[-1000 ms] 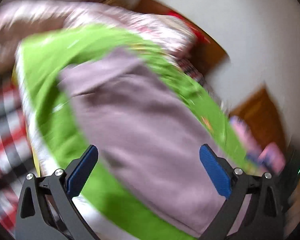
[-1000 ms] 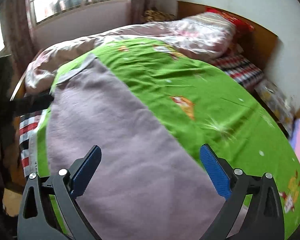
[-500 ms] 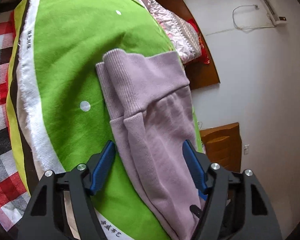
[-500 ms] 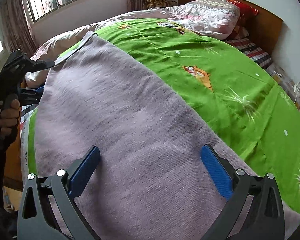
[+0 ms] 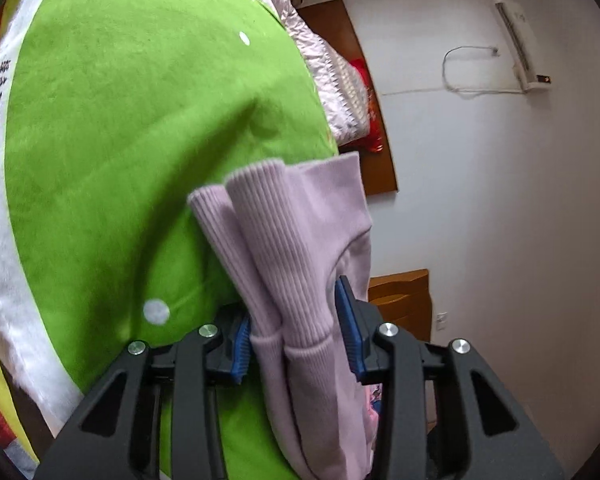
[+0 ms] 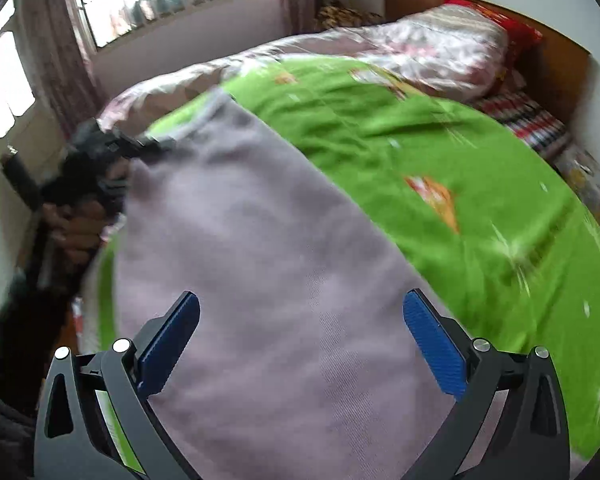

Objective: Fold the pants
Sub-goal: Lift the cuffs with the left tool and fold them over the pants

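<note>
Left wrist view: we are seeing our left gripper [image 5: 296,326] closing its blue pads [image 5: 350,330] around the ribbed cuffs [image 5: 276,232] of the lilac pants [image 5: 300,364]; the cuffs are sitting between the jaws, the left pad touching the fabric, though we cannot tell whether both are pressing yet. Beneath and to the left of the tool, the green blanket [image 5: 120,140] is spreading. From the right wrist, our right gripper [image 6: 300,340] is hovering with jaws wide apart above the pants [image 6: 268,280], which are stretching ahead toward the other gripper [image 6: 112,148] at far left.
</note>
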Available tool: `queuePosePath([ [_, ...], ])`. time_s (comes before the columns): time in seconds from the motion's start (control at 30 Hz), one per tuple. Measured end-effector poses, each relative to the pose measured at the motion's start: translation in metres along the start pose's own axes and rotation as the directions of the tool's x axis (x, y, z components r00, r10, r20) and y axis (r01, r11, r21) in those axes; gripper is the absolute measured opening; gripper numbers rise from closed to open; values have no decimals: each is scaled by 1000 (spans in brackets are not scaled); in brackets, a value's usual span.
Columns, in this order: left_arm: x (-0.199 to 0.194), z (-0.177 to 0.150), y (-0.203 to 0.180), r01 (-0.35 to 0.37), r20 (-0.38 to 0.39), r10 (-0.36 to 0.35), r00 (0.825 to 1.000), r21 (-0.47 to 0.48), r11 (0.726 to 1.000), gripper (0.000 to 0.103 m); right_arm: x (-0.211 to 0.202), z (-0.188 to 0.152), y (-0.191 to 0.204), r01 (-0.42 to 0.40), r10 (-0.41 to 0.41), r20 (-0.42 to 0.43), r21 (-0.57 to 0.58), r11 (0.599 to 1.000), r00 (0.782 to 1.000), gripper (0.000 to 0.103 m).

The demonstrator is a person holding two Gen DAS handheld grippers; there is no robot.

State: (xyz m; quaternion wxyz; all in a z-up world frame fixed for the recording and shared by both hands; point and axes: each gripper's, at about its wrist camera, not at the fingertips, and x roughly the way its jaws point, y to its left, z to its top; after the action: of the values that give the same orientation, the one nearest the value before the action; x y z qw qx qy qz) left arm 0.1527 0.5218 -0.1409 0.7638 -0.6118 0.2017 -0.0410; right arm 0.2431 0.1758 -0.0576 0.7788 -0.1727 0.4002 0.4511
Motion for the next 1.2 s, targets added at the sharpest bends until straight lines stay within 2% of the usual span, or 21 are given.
queuePosePath([
  [0.1,0,0,-1,0,2,0,1000,-6,1000,41,-5,12,9,-2,3,35,-25,1000,999,99],
  [0.23,-2,-3,-6,3,-5,-3,1000,20,1000,59,4,6,7,-1,1,18,4,1000,1000,99],
  [0.37,2,-3,-14,-31,-16,32,999,57,998,58,19,-2,2,-5,6,-14,32,999,1000,99],
  [0.4,4,-2,-15,-44,-16,45,999,65,997,51,20,-3,2,-1,1,-16,31,1000,1000,99],
  [0.43,7,-1,-14,-67,-16,69,998,72,995,34,20,-3,3,2,-2,-14,30,1000,1000,99],
  [0.5,7,-1,-8,-78,-15,79,997,71,994,24,20,-1,3,-4,4,-11,34,999,1000,99],
  [0.57,3,-2,-7,-73,-4,74,997,68,995,20,32,-1,1,39,-37,-74,31,999,997,99],
  [0.6,2,-5,-14,-114,12,114,993,97,989,19,38,-2,0,47,-45,-95,22,999,994,99],
  [0.67,-4,-15,-45,-197,70,186,980,197,960,18,43,-5,6,94,-98,-78,-45,995,992,99],
  [0.73,-10,-30,-89,-231,131,198,971,315,921,17,43,-3,7,102,-106,-91,-46,994,990,98],
  [0.8,-12,-56,-147,-260,183,196,964,461,848,17,29,-1,5,158,-160,-84,-30,987,983,98],
  [0.83,-11,-73,-176,-271,198,192,961,541,796,17,17,-1,2,186,-187,-57,-14,982,981,98],
  [0.87,-10,-90,-199,-276,206,188,960,606,746,17,-9,-4,-4,197,-197,6,25,980,980,98],
  [0.93,-2,-136,-242,-273,209,176,962,729,628,18,-55,-14,-20,205,-218,102,119,971,971,98],
  [0.97,8,-167,-263,-257,200,162,966,792,554,18,-92,-27,-37,225,-264,171,215,950,949,98],
  [1.0,14,-193,-275,-235,184,151,971,835,497,18,-116,-38,-50,222,-288,214,287,932,933,98],
  [1.03,24,-224,-286,-208,159,146,976,877,432,18,-145,-54,-67,188,-302,265,382,905,916,98],
  [1.1,47,-287,-292,-150,102,167,981,941,305,18,-199,-103,-107,-15,-261,390,579,815,883,98],
  [1.13,53,-314,-285,-126,81,187,979,961,247,18,-216,-126,-123,-124,-228,445,633,765,866,99],
  [1.17,70,-350,-277,-94,57,231,971,984,154,18,-230,-155,-138,-251,-178,507,665,704,843,99],
  [1.2,83,-376,-266,-66,40,272,961,994,88,18,-238,-175,-147,-318,-152,539,676,665,829,99],
])
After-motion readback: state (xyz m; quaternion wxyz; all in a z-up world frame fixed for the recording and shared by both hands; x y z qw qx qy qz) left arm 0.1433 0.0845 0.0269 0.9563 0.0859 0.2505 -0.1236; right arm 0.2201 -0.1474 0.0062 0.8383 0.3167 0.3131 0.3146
